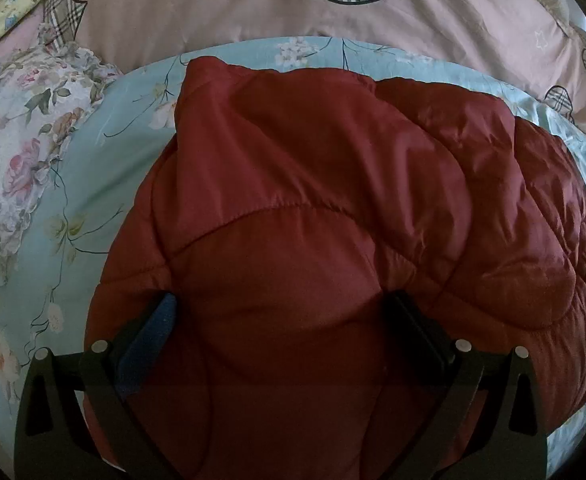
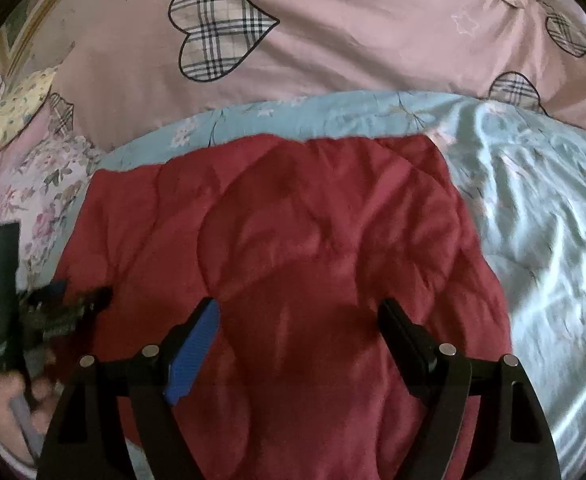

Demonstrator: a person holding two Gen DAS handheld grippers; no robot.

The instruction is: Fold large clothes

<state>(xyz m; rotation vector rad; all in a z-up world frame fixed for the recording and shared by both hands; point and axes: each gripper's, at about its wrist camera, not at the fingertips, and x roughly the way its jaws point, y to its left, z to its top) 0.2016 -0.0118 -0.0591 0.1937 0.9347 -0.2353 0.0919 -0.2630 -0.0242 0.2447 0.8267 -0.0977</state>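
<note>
A big bed (image 2: 533, 240) is seen here, covered by a pale blue floral cotton sheet (image 1: 93, 168), with a pink duvet printed with plaid hearts (image 2: 333, 40) bunched along the far side. A ruffled cream pillow with a rose print (image 1: 17, 152) is tucked at the left. Spread in the middle of the sheet is the thing to be folded, a dark red quilted puffy jacket (image 1: 313, 200), and it looks partly doubled over already, so the fold is judged to be somewhere midway.

The left tongs (image 1: 281, 312) are held wide apart right over the near part of the jacket, nothing pinched. The right tongs (image 2: 297, 320) are likewise spread and empty above the red fabric, a blue ribbed pad (image 2: 193, 352) showing on one finger. Whether fabric is actually being pressed down can't be told.

For the step in hand, probably a grab of the near hem: the padding is thick and slippery, so a deep bite through both layers would be wanted, with both corners lifted evenly so the fill isn't bunched to one side.

Edges-wise, the far jacket edge lies near the pink duvet, so not much room is left that way. Plenty of open sheet is seen to the right. On the left, the pillow sits near the jacket.
</note>
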